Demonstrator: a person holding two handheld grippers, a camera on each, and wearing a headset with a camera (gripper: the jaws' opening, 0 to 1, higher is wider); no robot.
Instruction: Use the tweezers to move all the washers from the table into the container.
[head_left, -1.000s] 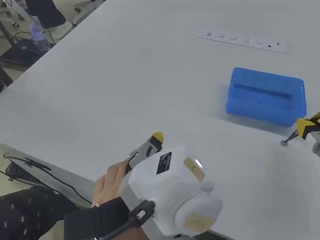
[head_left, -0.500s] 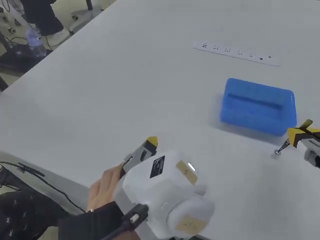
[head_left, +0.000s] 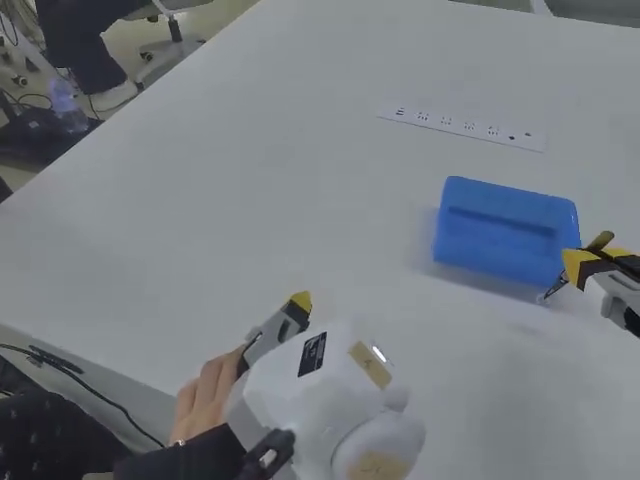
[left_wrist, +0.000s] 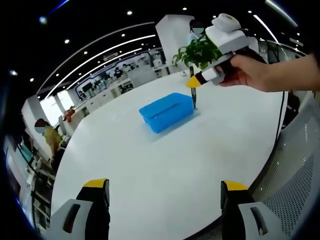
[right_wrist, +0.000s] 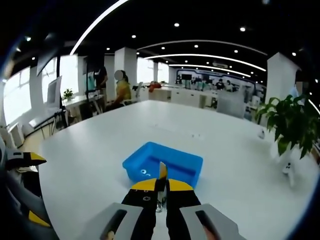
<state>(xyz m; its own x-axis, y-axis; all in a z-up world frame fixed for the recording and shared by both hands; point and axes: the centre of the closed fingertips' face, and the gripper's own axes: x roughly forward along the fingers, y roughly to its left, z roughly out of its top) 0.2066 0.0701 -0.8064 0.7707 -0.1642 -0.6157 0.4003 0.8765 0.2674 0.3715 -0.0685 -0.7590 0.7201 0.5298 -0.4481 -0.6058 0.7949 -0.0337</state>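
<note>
The blue container (head_left: 505, 235) sits at the right of the white table (head_left: 250, 190). My right gripper (head_left: 588, 262) hovers at the container's near right corner, shut on the thin tweezers (head_left: 552, 290), whose tip points down at the container's front edge. From the right gripper view the tweezers (right_wrist: 162, 172) stick out between the shut jaws over the container (right_wrist: 175, 161), where a small pale piece (right_wrist: 144, 172) lies inside. I cannot make out a washer in the tip. My left gripper (left_wrist: 164, 184) stands open over bare table, well short of the container (left_wrist: 166, 111).
A white power strip (head_left: 462, 128) lies beyond the container. The table's near edge (head_left: 90, 340) runs under my left hand, with cables and floor below. Office chairs stand far left. Potted plant (right_wrist: 290, 125) at the table's far right end.
The tweezers' tip, which rested on the table at a small washer right of the container, has lifted and moved toward the container's front edge. The head camera shifted; the left gripper stayed about where it was.
</note>
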